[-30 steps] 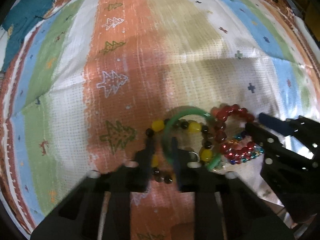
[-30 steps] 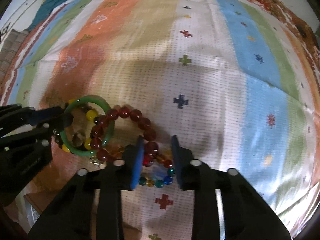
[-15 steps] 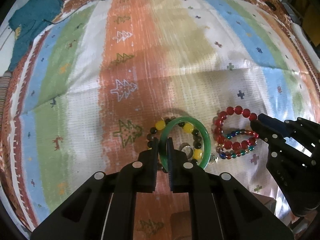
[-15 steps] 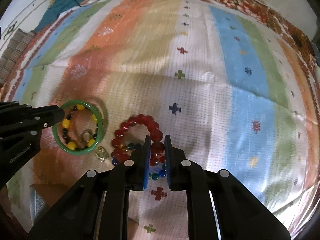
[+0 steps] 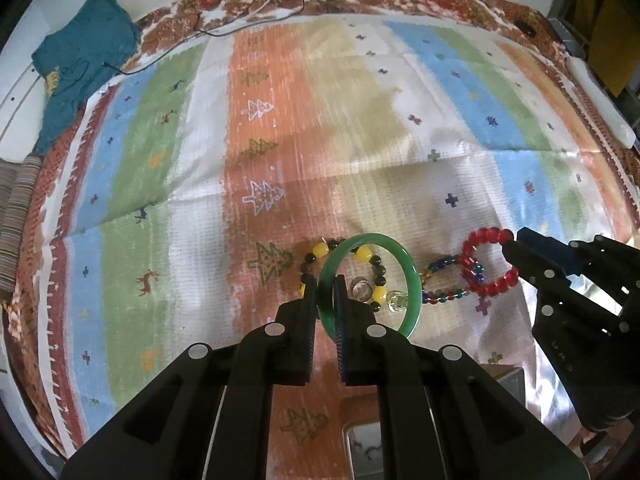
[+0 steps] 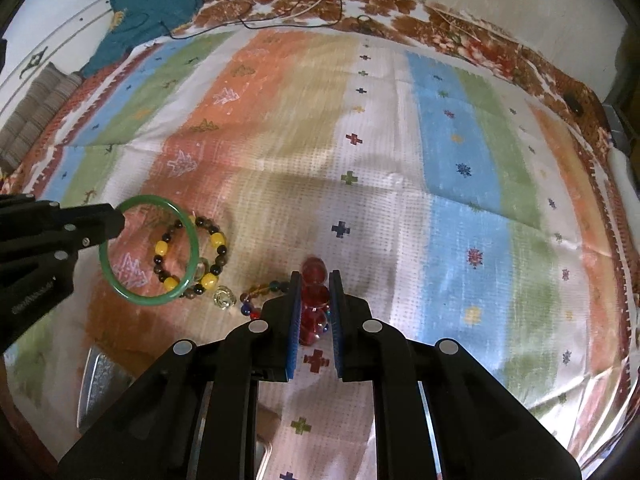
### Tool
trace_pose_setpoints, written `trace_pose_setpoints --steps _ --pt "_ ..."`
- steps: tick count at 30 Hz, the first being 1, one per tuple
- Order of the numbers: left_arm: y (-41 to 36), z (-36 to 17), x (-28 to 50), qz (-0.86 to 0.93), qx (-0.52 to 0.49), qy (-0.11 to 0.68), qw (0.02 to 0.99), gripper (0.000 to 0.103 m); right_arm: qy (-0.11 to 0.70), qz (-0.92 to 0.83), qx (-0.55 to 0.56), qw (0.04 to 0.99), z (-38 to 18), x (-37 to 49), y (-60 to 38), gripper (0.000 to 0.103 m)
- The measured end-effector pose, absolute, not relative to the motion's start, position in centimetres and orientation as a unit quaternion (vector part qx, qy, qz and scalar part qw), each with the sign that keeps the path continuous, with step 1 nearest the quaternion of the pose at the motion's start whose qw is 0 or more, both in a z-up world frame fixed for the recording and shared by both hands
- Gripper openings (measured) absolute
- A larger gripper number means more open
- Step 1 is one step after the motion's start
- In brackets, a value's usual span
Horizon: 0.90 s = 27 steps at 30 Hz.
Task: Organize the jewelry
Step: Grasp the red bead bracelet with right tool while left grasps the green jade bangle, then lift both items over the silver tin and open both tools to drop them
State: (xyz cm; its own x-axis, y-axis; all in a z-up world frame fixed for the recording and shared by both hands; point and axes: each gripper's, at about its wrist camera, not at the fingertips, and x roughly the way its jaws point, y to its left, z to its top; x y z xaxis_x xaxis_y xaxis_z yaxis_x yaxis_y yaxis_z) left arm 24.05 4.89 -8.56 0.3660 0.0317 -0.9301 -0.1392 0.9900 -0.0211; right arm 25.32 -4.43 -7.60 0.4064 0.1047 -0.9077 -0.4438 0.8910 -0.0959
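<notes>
- On the striped cloth (image 5: 360,128), which covers the whole work surface, the jewelry sits toward the near edge, and everything below is placed against the green bangle (image 5: 412,276).
- The left gripper (image 5: 327,294) is closed narrowly on the bangle's near-left rim, one finger on each side of the band. In the right wrist view the bangle (image 6: 192,240) looks tilted up off the cloth, though how far it is raised cannot be told.
- The yellow-and-dark bead bracelet (image 5: 362,254) shows partly inside and partly behind the bangle, lying on the cloth.
- A small clear faceted piece (image 6: 224,297) lies just to the right of the bangle's lower rim.
- Further right of the bangle, a thin multicoloured bead strand (image 5: 442,294) lies on the cloth.
- Beyond that strand, well right of the bangle, the right gripper (image 6: 313,300) is clamped on the red bead bracelet (image 5: 486,266); its large red beads (image 6: 314,294) are stacked between the two blue pads.
- Far to the upper left of the bangle, a teal garment (image 5: 80,68) is crumpled at the cloth's corner, with thin cables (image 5: 256,4) trailing along the far edge.
</notes>
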Motion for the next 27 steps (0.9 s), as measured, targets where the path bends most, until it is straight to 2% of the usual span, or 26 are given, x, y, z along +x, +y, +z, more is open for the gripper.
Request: trace_pose_setpoints --steps 15,27 --pt "4.2 -4.8 20.1 0.049 -0.050 0.516 0.854 0.008 0.476 0.197 -0.135 0.846 -4.0 22.0 -5.0 0.014" --pt "3.6 -3.9 17.5 0.047 -0.055 0.502 0.862 0.008 0.441 0.220 -0.128 0.861 -1.3 18.4 -5.2 0.014"
